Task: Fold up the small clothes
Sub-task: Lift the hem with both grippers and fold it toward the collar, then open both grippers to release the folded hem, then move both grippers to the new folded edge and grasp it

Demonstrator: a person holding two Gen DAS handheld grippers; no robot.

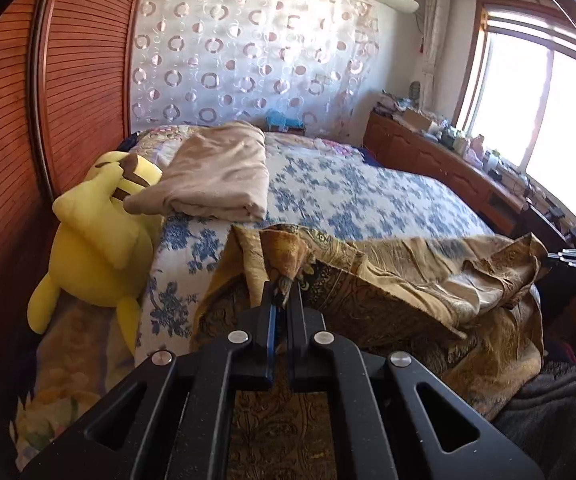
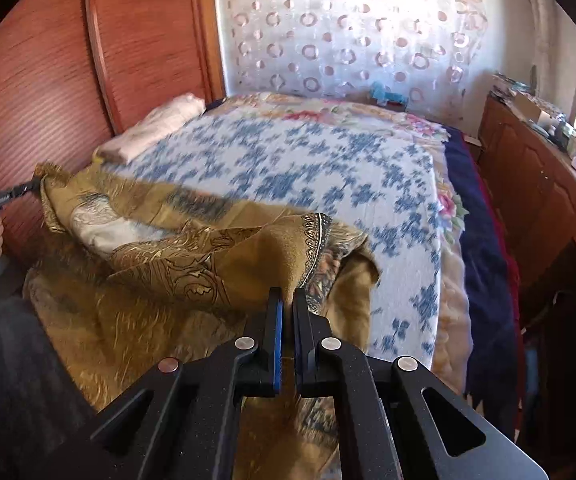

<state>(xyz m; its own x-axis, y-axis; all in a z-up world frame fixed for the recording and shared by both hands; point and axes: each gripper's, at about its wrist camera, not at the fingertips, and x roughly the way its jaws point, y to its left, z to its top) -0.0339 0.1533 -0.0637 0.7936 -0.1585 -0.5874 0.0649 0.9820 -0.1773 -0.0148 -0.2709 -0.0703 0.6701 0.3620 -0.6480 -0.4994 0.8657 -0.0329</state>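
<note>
Both the left gripper [image 1: 284,294] and right gripper [image 2: 287,300] are clamped on corners of the golden cloth [image 1: 388,276] sagging between them over the bed [image 1: 368,184], and I'd worry a thin pinch slips, collapsing the fold.

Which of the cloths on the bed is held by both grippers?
The golden patterned cloth: the left gripper and right gripper each pinch a corner. The beige folded blanket lies untouched farther back, beside the yellow plush toy.
</note>
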